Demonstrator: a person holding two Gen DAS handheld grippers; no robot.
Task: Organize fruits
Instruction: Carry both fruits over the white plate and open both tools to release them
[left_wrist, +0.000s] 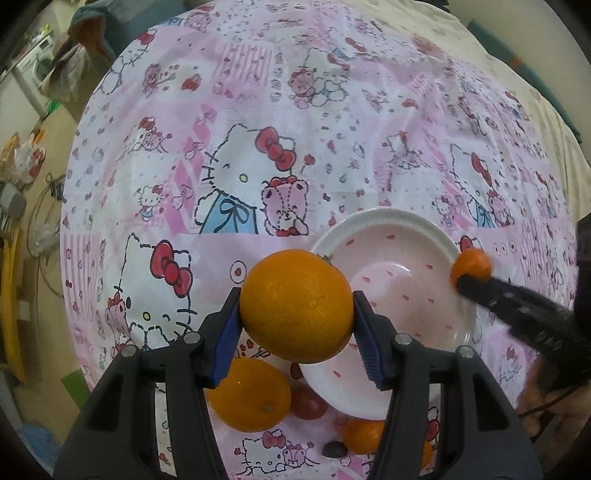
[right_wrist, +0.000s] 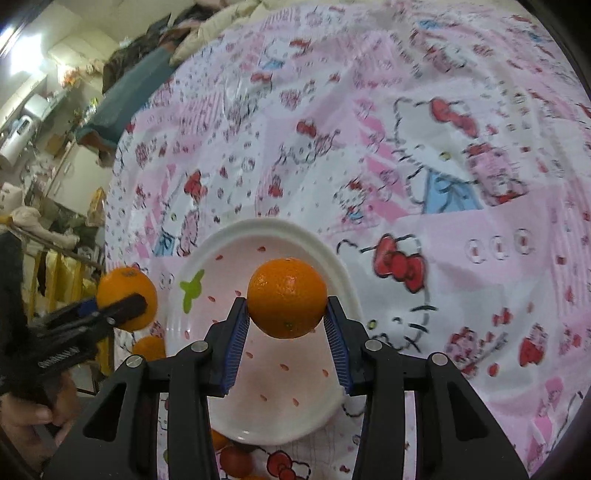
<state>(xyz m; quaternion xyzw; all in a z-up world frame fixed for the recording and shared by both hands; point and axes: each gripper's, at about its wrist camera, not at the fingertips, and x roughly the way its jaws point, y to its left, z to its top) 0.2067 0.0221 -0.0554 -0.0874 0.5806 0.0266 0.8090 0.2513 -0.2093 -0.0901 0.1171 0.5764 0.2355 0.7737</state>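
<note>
My left gripper (left_wrist: 297, 314) is shut on a large orange (left_wrist: 295, 304) and holds it above the left rim of a white plate (left_wrist: 399, 229) with red specks. My right gripper (right_wrist: 286, 304) is shut on a smaller orange (right_wrist: 286, 297) and holds it over the same plate (right_wrist: 266, 229). The right gripper with its orange (left_wrist: 471, 266) shows at the plate's right edge in the left wrist view. The left gripper with its orange (right_wrist: 125, 297) shows left of the plate in the right wrist view.
On the pink cartoon-print tablecloth (left_wrist: 258, 110) near me lie another large orange (left_wrist: 249, 395), a red tomato (left_wrist: 308, 406), a small orange (left_wrist: 364, 435) and a dark small object (left_wrist: 334, 449). The table edge and a cluttered room lie to the left.
</note>
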